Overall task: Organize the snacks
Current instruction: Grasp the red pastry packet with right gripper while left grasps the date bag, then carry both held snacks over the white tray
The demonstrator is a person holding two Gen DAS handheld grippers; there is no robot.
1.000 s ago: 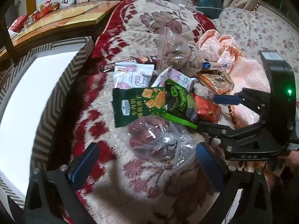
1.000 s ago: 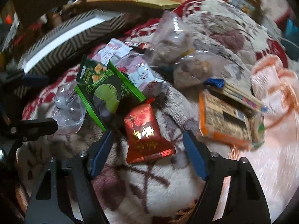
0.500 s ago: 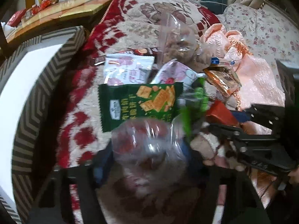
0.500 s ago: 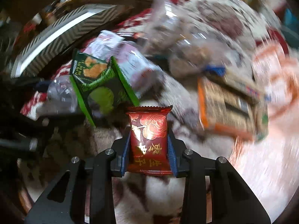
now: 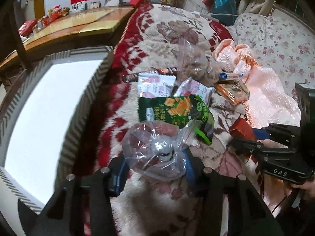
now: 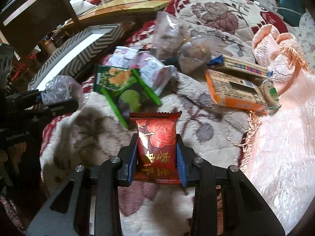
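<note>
A: Right gripper (image 6: 157, 162)?
B: Clamped on the red rose packet (image 6: 156, 147), lower centre of the frame, raised off the blanket (image 6: 206, 106). Light, slick foil; side grip looks fine.
A: Left gripper (image 5: 155, 164)?
B: Closed on the clear plastic bag (image 5: 154, 151), centre frame. Soft, crinkly, likely slips; better pinched at the bunched neck. Striped box (image 5: 82, 102) sits left, remaining snacks piled above.

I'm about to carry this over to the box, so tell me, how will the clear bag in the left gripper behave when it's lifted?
Probably floppy: the clear bag is thin crinkled film bulging out past the left gripper, so it may sag and swing. Its glossy film looks slippery and could creep out of the pads. It seems light, though the reddish contents are too blurred to identify, so weight is a guess.
</note>
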